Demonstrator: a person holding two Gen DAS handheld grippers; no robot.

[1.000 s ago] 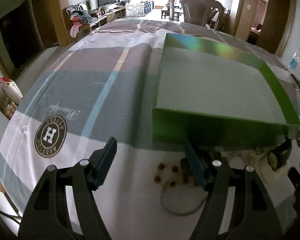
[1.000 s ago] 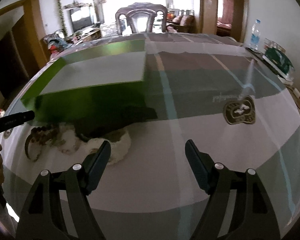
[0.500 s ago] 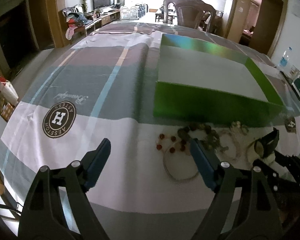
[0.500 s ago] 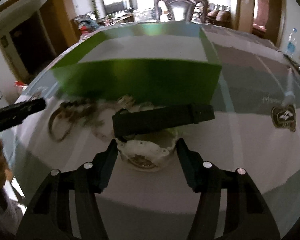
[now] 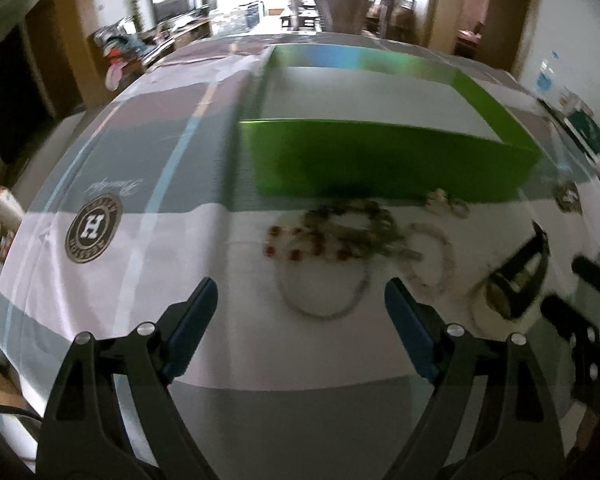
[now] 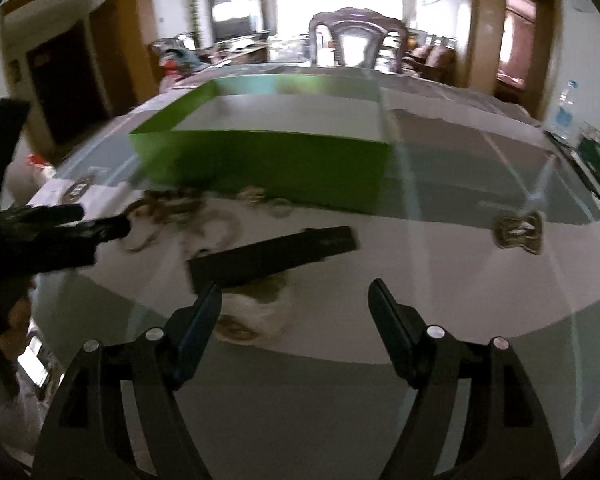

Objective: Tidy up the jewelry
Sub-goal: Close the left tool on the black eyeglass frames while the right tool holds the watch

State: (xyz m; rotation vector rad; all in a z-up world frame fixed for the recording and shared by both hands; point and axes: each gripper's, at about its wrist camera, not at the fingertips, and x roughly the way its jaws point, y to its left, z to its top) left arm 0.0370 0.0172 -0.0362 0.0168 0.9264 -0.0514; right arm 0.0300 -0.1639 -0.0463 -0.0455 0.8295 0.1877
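Note:
A green open box (image 5: 384,160) with a pale floor sits on the table; it also shows in the right wrist view (image 6: 268,164). In front of it lies a tangle of jewelry: a red-bead necklace on a thin ring (image 5: 320,276), a dark bead string (image 5: 360,228), a pale bracelet (image 5: 432,256). A black-strap watch (image 6: 272,256) lies over a white bracelet (image 6: 252,316); the watch shows in the left wrist view (image 5: 516,276). My left gripper (image 5: 300,320) is open, empty, short of the necklace. My right gripper (image 6: 294,316) is open, empty, just short of the watch.
The table wears a grey, white and purple cloth with a round H logo (image 5: 94,228). A wooden chair (image 6: 356,40) stands at the far end. A water bottle (image 6: 564,108) and a green packet (image 6: 598,160) sit at the right edge.
Both grippers have drawn back from the box and the jewelry. The right gripper's jaws have widened and swung right, away from the white bracelet. The jewelry lies where it was.

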